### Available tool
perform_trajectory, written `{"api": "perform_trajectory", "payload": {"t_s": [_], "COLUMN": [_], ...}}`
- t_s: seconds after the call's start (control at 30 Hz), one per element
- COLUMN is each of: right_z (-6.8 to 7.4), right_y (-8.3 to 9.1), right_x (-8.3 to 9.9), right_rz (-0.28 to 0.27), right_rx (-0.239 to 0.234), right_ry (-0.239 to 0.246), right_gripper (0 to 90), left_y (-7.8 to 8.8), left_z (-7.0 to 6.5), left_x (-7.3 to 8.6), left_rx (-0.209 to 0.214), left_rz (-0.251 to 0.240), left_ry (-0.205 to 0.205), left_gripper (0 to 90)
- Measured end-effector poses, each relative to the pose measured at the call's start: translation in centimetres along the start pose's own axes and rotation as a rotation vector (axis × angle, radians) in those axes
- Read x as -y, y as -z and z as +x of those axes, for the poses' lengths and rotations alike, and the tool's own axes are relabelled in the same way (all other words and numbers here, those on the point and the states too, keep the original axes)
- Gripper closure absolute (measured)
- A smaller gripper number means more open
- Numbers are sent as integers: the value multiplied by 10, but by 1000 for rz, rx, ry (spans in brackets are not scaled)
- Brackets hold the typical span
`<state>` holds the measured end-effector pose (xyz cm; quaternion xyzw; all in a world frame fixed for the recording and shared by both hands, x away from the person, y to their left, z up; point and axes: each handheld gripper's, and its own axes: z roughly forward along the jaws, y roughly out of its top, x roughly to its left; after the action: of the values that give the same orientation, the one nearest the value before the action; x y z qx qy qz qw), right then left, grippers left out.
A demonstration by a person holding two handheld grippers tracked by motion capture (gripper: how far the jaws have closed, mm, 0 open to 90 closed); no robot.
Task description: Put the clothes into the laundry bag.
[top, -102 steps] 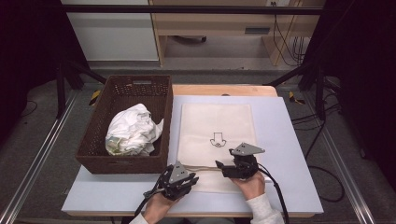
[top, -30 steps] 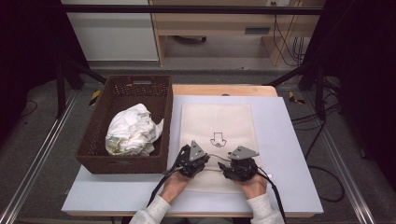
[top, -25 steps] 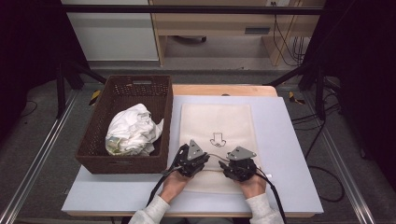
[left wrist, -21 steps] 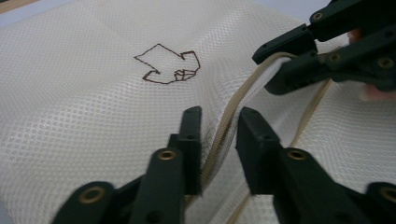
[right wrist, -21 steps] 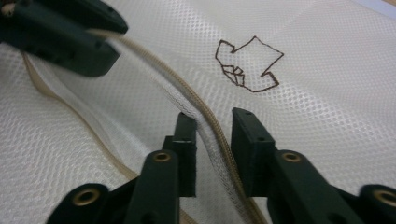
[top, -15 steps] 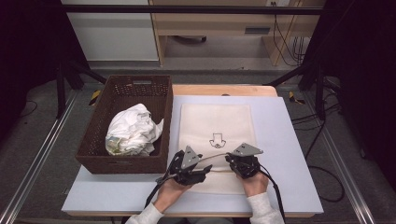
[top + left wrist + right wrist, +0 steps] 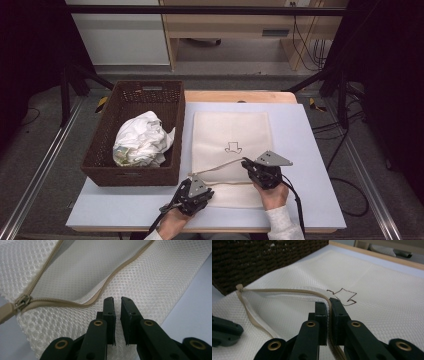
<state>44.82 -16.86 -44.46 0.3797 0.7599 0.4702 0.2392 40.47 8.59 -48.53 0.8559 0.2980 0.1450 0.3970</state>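
**On the bench: two tools work the mouth of a mesh laundry bag**

Near the front edge of the pale blue bench (image 7: 310, 150) lies a cream mesh laundry bag (image 7: 232, 132), flat and rectangular, its weave a fine honeycomb of small holes. A beige zipper (image 7: 72, 302) runs along its near end and is undone, so the mouth gapes; the zipper slider (image 7: 22, 301) sits at the bag's near left corner. A small outline figure (image 7: 233, 147) is drawn in dark ink on the upper layer; it carries no readable writing.

The right tool (image 7: 329, 302) has its black jaws pressed together on the upper zipper edge, lifting that edge clear of the layer beneath. The left tool (image 7: 117, 301) rests over the lower layer near the slider. Its jaws have just been closing and now stand almost together with a thin slit between them; whether they pinch the mesh cannot be told.

Left of the bag, just beside it, stands a dark brown woven wicker basket (image 7: 97, 160) holding crumpled white clothing (image 7: 142, 140). Black cables trail from both tools toward the person's sleeves.
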Motion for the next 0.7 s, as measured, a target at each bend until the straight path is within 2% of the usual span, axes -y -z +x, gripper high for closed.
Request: {"api": "perform_trajectory", "payload": {"t_s": [0.07,0.1,0.13,0.27,0.43,0.47,0.57,0.6,0.7], "right_z": [1,3,3,0,-1,-1,-2,-2,-1], "right_y": [2,5,5,11,13,14,14,14,14], "right_x": [-5,-9,-9,-16,-16,-15,-13,-13,-12], "right_rz": [-31,-67,-67,-124,-128,-123,-122,-122,-117], "right_rx": [5,6,6,-6,-10,-12,-15,-15,-17], "right_ry": [5,2,2,-22,-34,-37,-38,-38,-41], "right_gripper": [854,854,854,854,853,853,852,852,852], "left_y": [0,0,0,0,6,10,27,27,42], "left_z": [-1,-2,-2,-2,-2,-2,0,0,3], "left_x": [0,1,1,1,-2,-3,-9,-9,-14], "left_rx": [-8,-12,-12,-12,-5,-6,-17,-17,-25], "left_rz": [0,-2,-2,-5,-10,-24,-80,-80,-123], "left_ry": [-7,-12,-12,-12,-12,-13,-11,-11,-6], "left_gripper": [808,807,807,800,718,650,537,511,475]}}
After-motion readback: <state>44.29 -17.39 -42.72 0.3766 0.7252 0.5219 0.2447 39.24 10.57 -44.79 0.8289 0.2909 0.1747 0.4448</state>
